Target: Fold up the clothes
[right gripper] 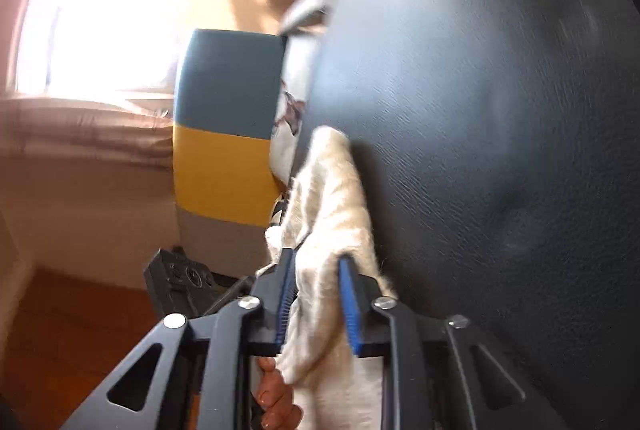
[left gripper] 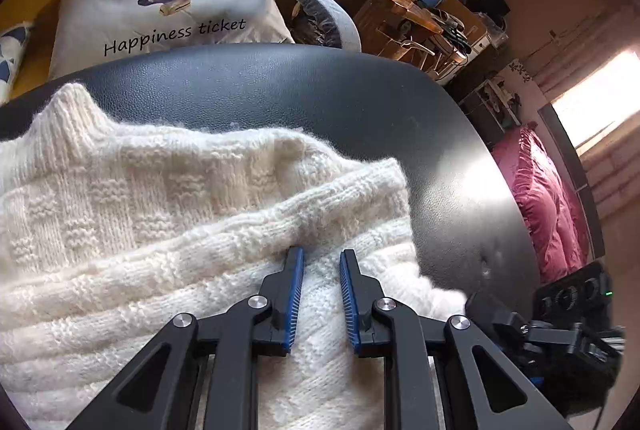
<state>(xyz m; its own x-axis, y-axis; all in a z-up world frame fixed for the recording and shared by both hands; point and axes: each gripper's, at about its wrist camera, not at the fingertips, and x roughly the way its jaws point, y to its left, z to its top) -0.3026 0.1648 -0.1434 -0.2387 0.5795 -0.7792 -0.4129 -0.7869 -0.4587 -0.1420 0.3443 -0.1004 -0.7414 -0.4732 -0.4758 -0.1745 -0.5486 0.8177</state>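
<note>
on the black table (left gripper: pixel 360 101) — left gripper (left gripper: pixel 321 258) parted over sweater (left gripper: pixel 160 197), right gripper (right gripper: pixel 317 262) clamping it.

The cream chunky-knit sweater (left gripper: pixel 168 213) runs off the left and bottom edges of the left wrist view, so its full outline cannot be told. The black two-finger left gripper (left gripper: pixel 320 258) covers the knit beneath its arms. In the right wrist view the whole scene is smeared by motion blur; the shelves behind the dark leather-look round tabletop (right gripper: pixel 500 149) are unreadable. The black two-finger right gripper (right gripper: pixel 314 258) has cream knit between its fingers, yet whether the pads press it cannot be told. A person's hand (right gripper: pixel 276 398) shows only fingers, partly hidden behind the gripper frame.
</note>
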